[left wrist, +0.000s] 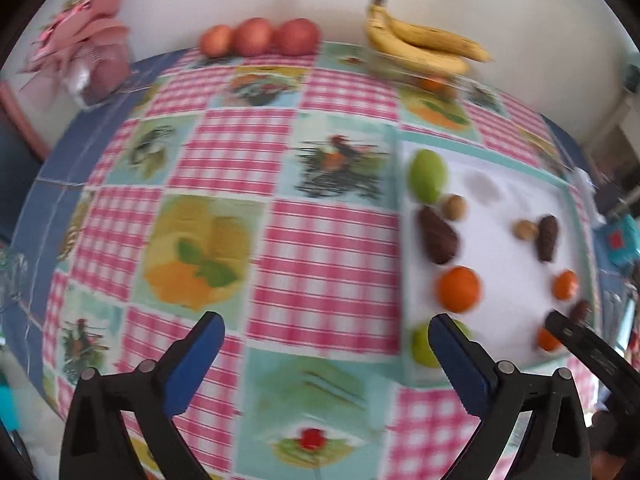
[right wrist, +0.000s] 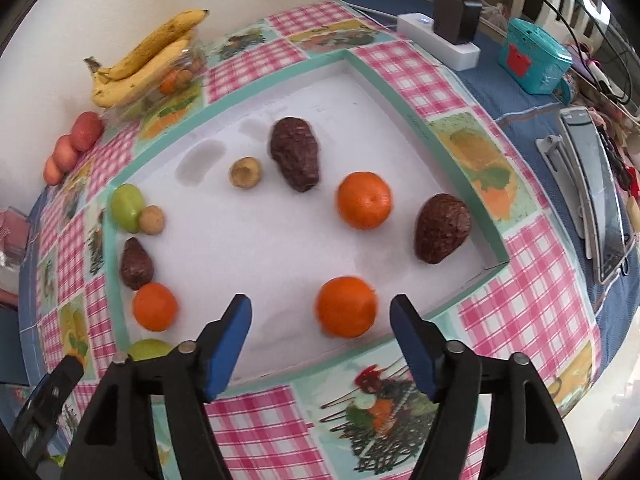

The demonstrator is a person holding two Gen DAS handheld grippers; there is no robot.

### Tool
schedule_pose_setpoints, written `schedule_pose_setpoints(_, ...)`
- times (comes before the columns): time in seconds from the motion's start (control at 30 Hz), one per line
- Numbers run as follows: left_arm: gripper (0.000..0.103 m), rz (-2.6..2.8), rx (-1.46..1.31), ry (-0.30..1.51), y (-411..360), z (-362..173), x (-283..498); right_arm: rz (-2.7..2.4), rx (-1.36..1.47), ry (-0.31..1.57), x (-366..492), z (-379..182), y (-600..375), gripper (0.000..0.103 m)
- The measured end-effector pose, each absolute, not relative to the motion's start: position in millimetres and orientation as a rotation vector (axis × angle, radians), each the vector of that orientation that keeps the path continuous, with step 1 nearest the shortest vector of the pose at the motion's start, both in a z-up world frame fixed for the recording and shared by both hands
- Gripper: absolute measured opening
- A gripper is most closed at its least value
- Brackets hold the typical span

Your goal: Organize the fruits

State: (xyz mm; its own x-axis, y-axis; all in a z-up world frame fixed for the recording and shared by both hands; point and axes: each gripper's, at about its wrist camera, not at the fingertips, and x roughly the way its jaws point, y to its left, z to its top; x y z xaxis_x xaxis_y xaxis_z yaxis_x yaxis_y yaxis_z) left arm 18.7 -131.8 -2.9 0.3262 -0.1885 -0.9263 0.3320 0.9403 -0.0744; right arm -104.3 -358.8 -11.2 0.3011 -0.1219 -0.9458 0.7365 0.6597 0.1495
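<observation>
A white tray (right wrist: 460, 168) with a teal rim lies on the checked tablecloth. It holds three dark avocados (right wrist: 296, 152), three oranges (right wrist: 364, 200), two green fruits (right wrist: 127, 206) and two walnuts (right wrist: 245, 172). My right gripper (right wrist: 320, 306) is open at the tray's near edge, with the nearest orange (right wrist: 346, 306) lying loose between its fingertips, closer to the right one. My left gripper (left wrist: 326, 322) hangs open over the cloth left of the tray (left wrist: 496, 188). Its right finger partly hides a green fruit (left wrist: 424, 346).
Bananas (right wrist: 148, 56) rest on a clear container by the wall, with three red apples (left wrist: 256, 36) to their left. A pink packet (left wrist: 92, 60) sits at the far left. A power strip (right wrist: 440, 40), a teal box (right wrist: 534, 56) and a flat device (right wrist: 596, 192) lie right of the tray.
</observation>
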Motion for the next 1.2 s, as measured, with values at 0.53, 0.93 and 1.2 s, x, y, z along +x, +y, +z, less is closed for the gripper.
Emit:
schedule_pose_setpoints(0.53, 0.103, -0.303, 0.246, 1.116, -93, 20, -6, -0.486, 0.477, 1.032, -107, 32, -289, 0.083)
schedule_pose_setpoints(0.93, 0.103, -0.154, 0.381, 1.05, -73, 30, -30, -0.459, 0.419, 1.024, -125, 42, -262, 0.083)
schedule_pose_setpoints(1.2, 0.103, -0.172, 0.355, 1.104, -68, 25, -28, -0.457, 0.413, 1.039, -126, 41, -262, 0.083)
